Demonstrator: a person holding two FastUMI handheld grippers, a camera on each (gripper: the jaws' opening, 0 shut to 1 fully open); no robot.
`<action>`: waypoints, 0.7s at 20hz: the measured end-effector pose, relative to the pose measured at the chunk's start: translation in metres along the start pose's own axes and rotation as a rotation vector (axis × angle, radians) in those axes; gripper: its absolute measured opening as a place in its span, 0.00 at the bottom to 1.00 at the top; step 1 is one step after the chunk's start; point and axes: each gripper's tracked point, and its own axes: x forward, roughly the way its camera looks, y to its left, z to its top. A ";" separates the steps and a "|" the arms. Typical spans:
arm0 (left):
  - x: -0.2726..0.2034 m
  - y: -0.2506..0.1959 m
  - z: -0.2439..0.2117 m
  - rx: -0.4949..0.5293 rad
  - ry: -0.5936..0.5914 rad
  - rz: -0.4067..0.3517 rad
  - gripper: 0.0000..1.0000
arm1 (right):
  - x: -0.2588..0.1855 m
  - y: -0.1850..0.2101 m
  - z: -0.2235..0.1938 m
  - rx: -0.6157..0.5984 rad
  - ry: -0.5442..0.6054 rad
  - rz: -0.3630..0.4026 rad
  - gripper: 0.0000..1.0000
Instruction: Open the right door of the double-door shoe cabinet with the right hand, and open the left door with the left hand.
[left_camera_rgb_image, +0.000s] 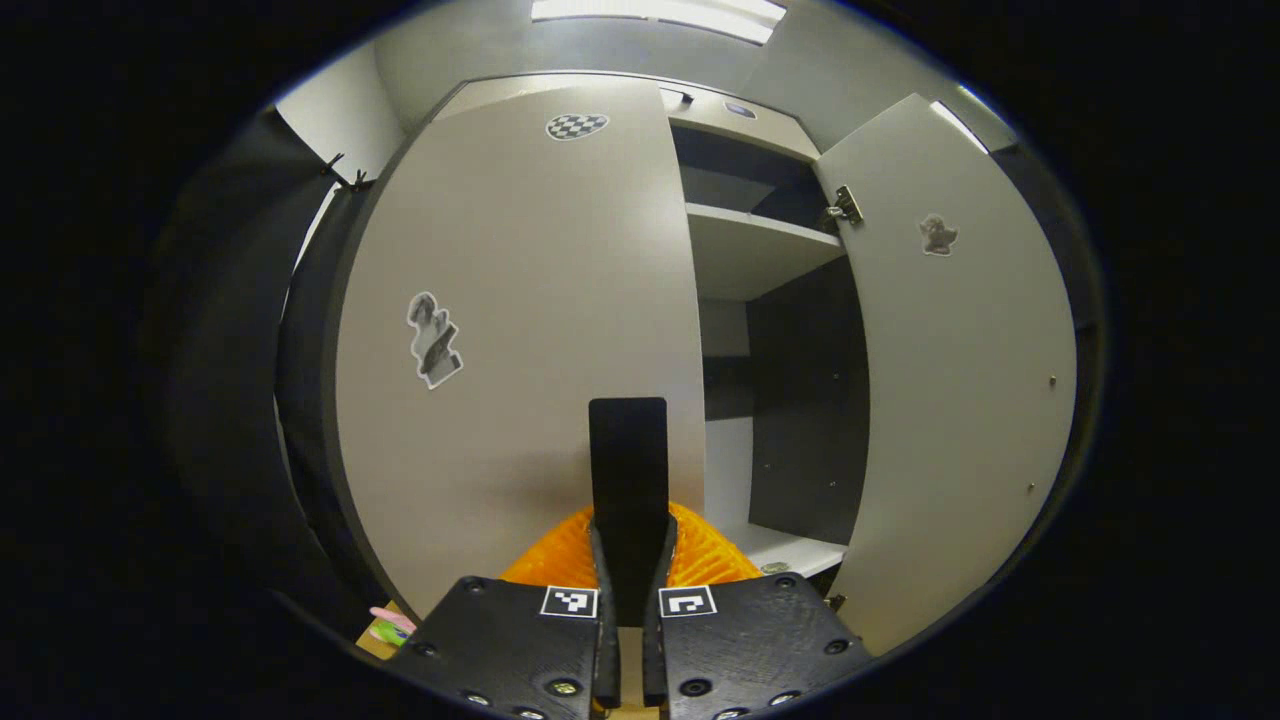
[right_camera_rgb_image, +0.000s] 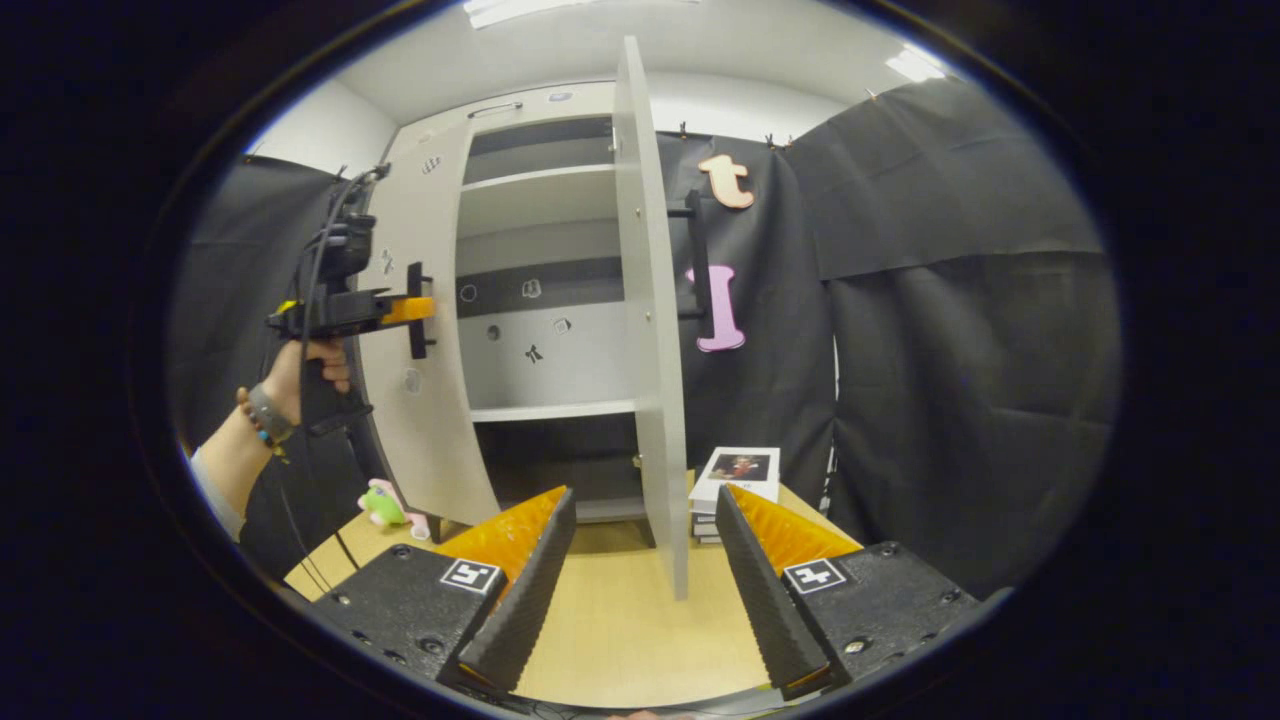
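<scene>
Left tongs (left_camera_rgb_image: 630, 560) pinch left door handle (left_camera_rgb_image: 628, 455); left door (left_camera_rgb_image: 520, 330) barely ajar. Right tongs (right_camera_rgb_image: 640, 580) spread, free; right door (right_camera_rgb_image: 650, 330) at 12 o'clock swung fully open.

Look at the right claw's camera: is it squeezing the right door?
No. The right claw is open, and the right door stands between its fingers without touching either.

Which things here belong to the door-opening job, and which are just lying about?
Job: left door, its handle held in the left claw, right door, right claw.
Lying about: stack of books, green toy.
</scene>
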 end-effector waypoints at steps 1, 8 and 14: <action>-0.007 0.002 0.001 -0.004 0.010 0.003 0.08 | -0.001 0.004 0.000 -0.002 0.000 0.003 0.89; -0.048 0.031 0.004 0.053 0.029 0.051 0.08 | -0.002 0.023 0.005 -0.039 -0.022 0.030 0.88; -0.077 0.059 0.006 0.068 0.019 0.098 0.07 | 0.007 0.049 0.007 -0.032 -0.020 0.089 0.88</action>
